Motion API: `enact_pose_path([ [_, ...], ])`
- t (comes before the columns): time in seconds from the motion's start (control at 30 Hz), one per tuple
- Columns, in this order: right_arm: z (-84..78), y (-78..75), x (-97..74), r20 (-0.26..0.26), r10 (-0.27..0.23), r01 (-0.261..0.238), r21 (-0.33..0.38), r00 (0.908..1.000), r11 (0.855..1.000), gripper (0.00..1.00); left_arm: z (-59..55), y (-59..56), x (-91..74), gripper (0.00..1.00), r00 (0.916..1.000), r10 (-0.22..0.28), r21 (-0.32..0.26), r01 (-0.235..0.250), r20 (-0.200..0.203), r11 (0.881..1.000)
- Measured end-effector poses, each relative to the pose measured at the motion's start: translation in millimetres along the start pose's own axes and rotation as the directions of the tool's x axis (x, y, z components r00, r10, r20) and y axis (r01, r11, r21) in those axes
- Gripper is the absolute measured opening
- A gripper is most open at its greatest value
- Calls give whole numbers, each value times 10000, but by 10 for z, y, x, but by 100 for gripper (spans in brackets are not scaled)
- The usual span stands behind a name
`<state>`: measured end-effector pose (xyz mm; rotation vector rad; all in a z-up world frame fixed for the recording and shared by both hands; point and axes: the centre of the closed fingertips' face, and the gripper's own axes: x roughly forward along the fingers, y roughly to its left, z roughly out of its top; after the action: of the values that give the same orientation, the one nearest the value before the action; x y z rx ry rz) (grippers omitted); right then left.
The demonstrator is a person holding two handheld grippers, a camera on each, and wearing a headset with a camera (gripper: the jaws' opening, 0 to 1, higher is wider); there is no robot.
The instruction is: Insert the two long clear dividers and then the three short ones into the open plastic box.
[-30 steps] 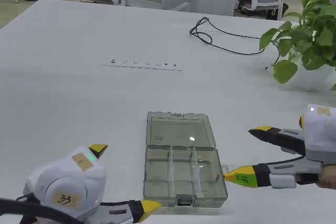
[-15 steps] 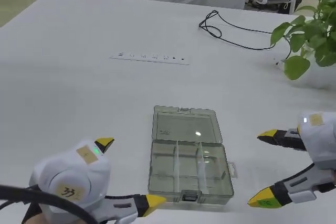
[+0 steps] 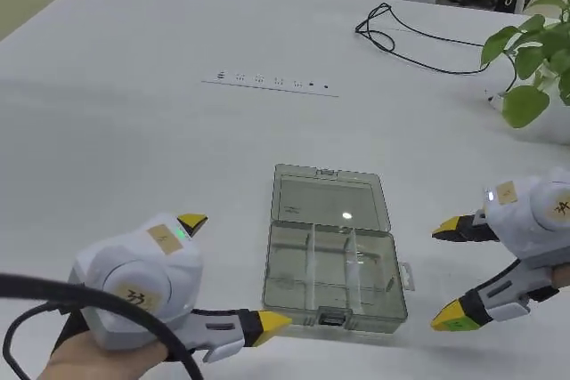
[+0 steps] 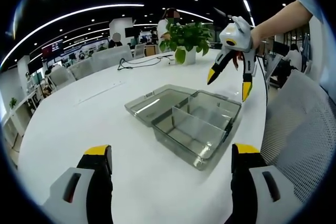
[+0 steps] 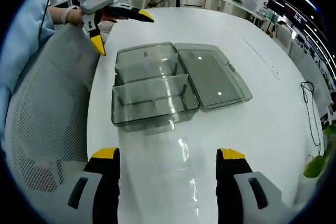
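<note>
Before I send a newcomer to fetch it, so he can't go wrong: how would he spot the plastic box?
On the white table, look at the near edge. The plastic box lies there open, its lid flat on the far side. Unlike the white power strip and black cable farther back, it is smoky and see-through.

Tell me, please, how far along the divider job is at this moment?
Done: two long clear dividers already stand in the tray of the open plastic box. In hand: nothing. The left gripper and right gripper are both open and empty, one on each side of the box. Left: the three short dividers. I can make out no cross pieces in the tray.
</note>
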<state>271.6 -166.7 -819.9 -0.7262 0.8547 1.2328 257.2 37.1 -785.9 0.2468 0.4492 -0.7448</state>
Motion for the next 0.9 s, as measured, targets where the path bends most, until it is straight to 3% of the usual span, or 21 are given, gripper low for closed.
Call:
enact_pose_path([
  [0.33, -191, -69, 154, -1116, 185, -277, -820, 9936, 9963, 56, -10, -20, 6, 96, 9999, -100, 35, 100, -65, 9999],
  [0.9, -289, -81, 245, -1828, 306, -555, -1325, 9827, 9896, 45, -17, -38, 7, 95, 9998, -175, 46, 175, -110, 9998],
])
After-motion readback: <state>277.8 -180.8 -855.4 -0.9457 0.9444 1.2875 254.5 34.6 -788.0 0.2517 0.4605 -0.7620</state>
